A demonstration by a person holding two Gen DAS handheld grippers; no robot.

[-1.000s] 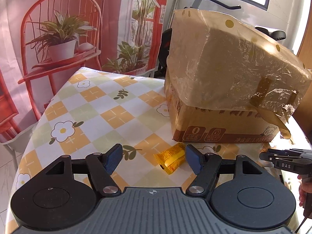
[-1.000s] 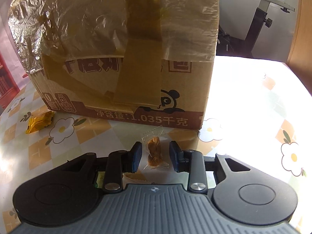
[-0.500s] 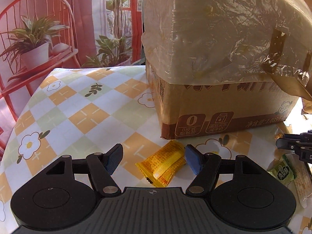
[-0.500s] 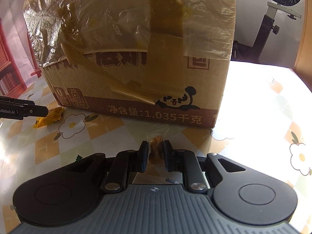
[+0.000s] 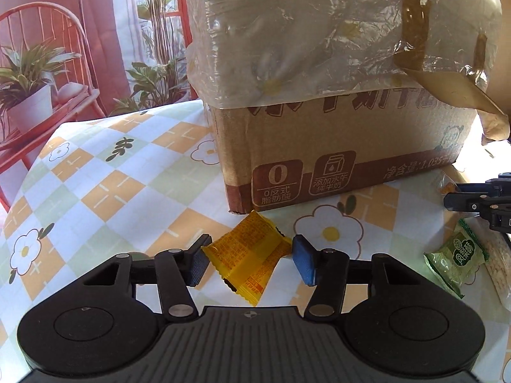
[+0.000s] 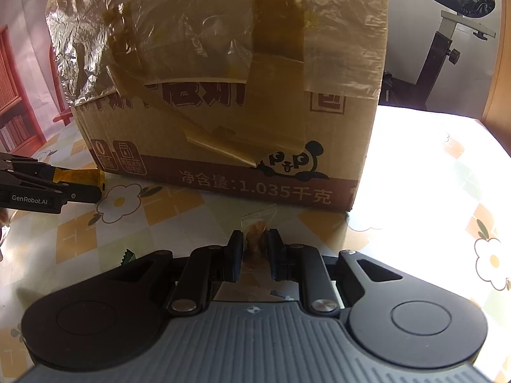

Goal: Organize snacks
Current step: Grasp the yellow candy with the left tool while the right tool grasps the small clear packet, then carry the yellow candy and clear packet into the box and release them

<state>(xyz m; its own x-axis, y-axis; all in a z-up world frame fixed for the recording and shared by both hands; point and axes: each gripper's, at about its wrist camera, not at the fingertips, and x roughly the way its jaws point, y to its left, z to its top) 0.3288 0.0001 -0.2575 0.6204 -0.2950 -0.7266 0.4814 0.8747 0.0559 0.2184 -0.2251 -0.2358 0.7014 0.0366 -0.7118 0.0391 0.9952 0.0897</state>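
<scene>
Covering the table, a floral checked cloth (image 5: 105, 188) bears a cardboard box (image 5: 345, 159).

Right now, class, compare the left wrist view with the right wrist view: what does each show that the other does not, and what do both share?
Only the left wrist view shows the green snack packet lying on the table at far right, and the potted plants on the red backdrop.

Only the right wrist view shows the brown snack in clear wrap, pinched by the right gripper, and the panda print on the box.

Both show the cardboard box, the flowered tablecloth and the yellow snack packet, which sits between the open fingers of the left gripper.
</scene>
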